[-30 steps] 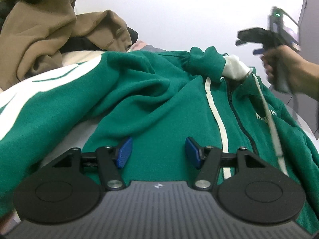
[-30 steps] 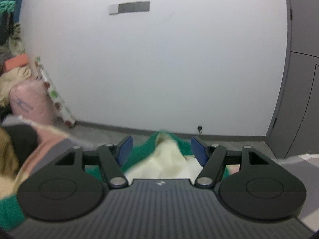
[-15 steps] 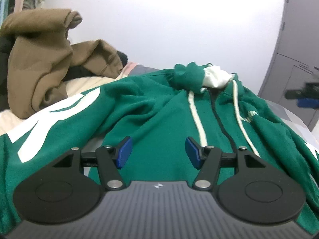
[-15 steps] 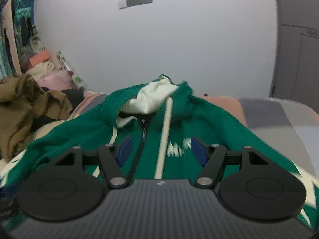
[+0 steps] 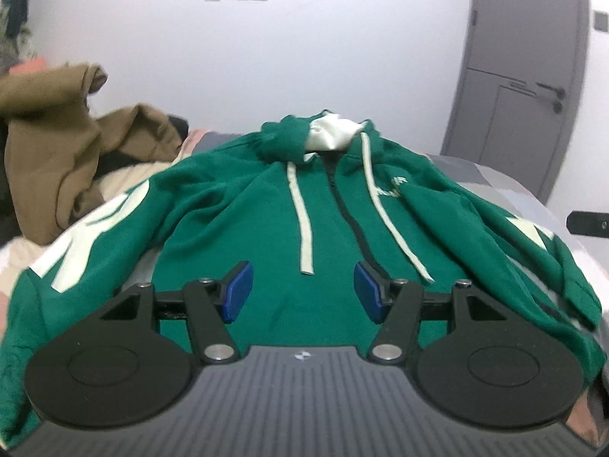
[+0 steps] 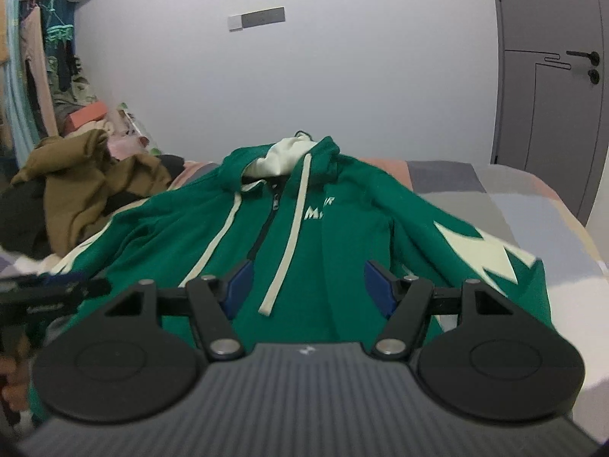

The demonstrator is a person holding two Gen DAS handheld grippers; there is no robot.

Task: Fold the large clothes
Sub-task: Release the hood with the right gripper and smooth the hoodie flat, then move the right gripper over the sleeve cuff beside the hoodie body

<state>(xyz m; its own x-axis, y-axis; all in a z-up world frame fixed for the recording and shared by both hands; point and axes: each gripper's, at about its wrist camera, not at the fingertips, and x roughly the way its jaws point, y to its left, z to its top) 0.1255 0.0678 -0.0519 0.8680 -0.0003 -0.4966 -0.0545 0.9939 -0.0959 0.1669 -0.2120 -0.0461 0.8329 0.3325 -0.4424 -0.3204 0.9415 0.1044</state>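
Green zip-up hoodie (image 5: 243,205) flat on bed (image 6: 533,205) (front up); left gripper (image 5: 302,291) and right gripper (image 6: 306,287) above hem, fingers wide, empty.

Green zip hoodie (image 5: 266,205) lies front-up on the bed, spread fairly flat, hood at the far end toward the wall. Zipper closed up the middle. Hood bunched, cream lining (image 5: 331,135) showing. Two cream drawstrings (image 5: 300,205) trail down the chest, one each side of the zip. Small white chest lettering (image 6: 319,209), partly creased. Both sleeves out to the sides with big cream graphics; the one nearer the door (image 6: 483,243) drapes toward the bed edge. Fabric wrinkled around shoulders.
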